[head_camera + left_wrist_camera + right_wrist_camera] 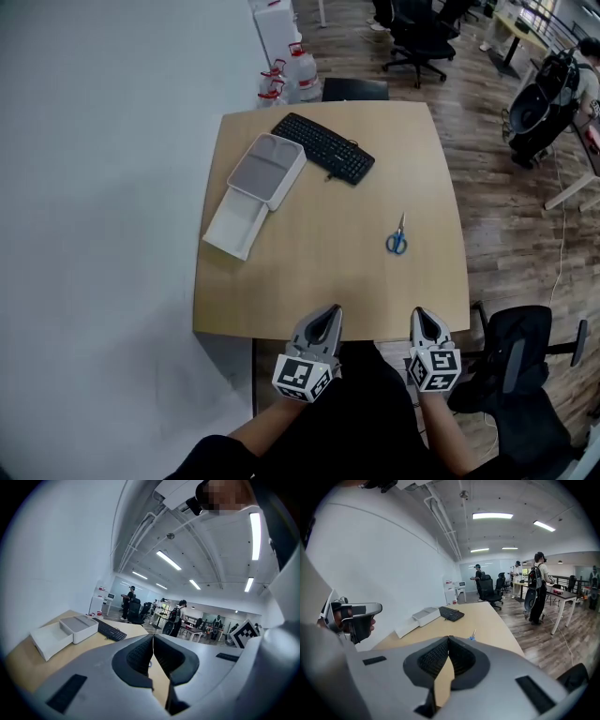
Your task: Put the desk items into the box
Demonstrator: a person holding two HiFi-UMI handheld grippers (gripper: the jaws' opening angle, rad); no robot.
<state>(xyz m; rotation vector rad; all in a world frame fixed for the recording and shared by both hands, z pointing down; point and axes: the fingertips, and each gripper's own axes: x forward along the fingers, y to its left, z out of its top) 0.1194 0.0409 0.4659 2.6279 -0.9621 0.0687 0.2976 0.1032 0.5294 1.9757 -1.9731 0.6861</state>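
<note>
The left gripper (328, 315) and right gripper (423, 319) hold their fingers (139, 656) pressed together, tips touching, gripping nothing, at the near edge of a wooden desk (328, 281) beside a white wall (103, 187), with office chairs (422, 37) on the wood floor (506, 216) beyond. The blue-handled scissors (397, 239) lie ahead of the right gripper; the white box (268, 169) and black keyboard (323, 147) sit at the far side.

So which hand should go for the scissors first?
Right, probably. The scissors lie right of centre on the desk, almost straight ahead of the right tongs; the left tongs sit farther over, toward the box side. Both are shut and empty.
</note>
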